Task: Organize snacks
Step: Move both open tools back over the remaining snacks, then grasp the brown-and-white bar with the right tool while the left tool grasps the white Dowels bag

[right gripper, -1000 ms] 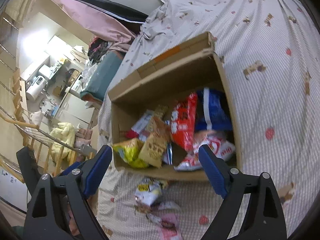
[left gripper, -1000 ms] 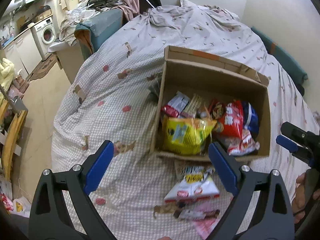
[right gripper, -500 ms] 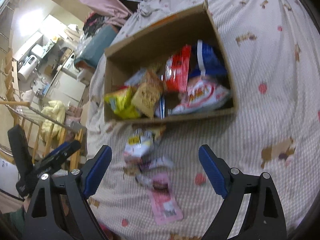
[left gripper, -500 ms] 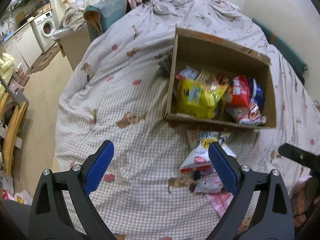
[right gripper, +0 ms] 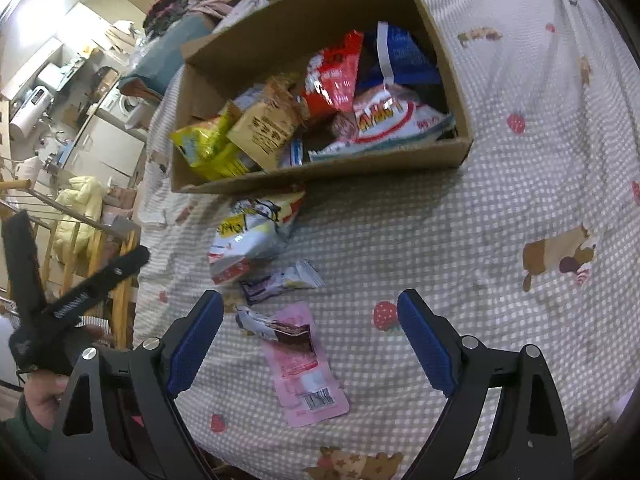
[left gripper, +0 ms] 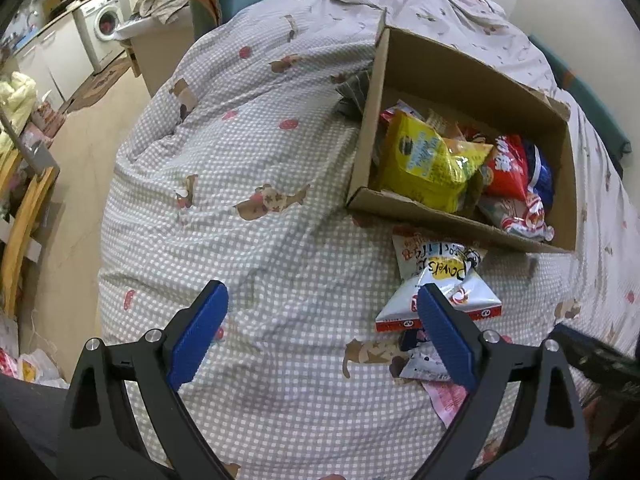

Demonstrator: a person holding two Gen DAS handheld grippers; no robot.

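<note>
A cardboard box (left gripper: 472, 76) (right gripper: 320, 170) on the checked bedspread holds several snack bags, among them a yellow bag (left gripper: 428, 160) (right gripper: 208, 148) and a red one (left gripper: 508, 164) (right gripper: 332, 80). In front of the box lie a white chip bag (left gripper: 440, 284) (right gripper: 248, 236), a small white-and-purple packet (right gripper: 280, 282), a chocolate bar wrapper (right gripper: 276, 328) and a flat pink packet (right gripper: 308, 376). My left gripper (left gripper: 320, 332) hangs open over the bedspread, its right finger overlapping the chip bag. My right gripper (right gripper: 308, 340) stands open above the pink packet and holds nothing.
The bed drops off at the left to a floor (left gripper: 80, 152) with a washing machine (left gripper: 106, 26) and a wooden rack (left gripper: 24, 216). In the right wrist view the other gripper's black handle (right gripper: 72, 300) and a hand (right gripper: 44, 396) sit at the lower left.
Both grippers have sunk and tilted downward, so the box has slid up in both views and the loose packets in front of it now lie near the fingers. Jaw openings are unchanged.
</note>
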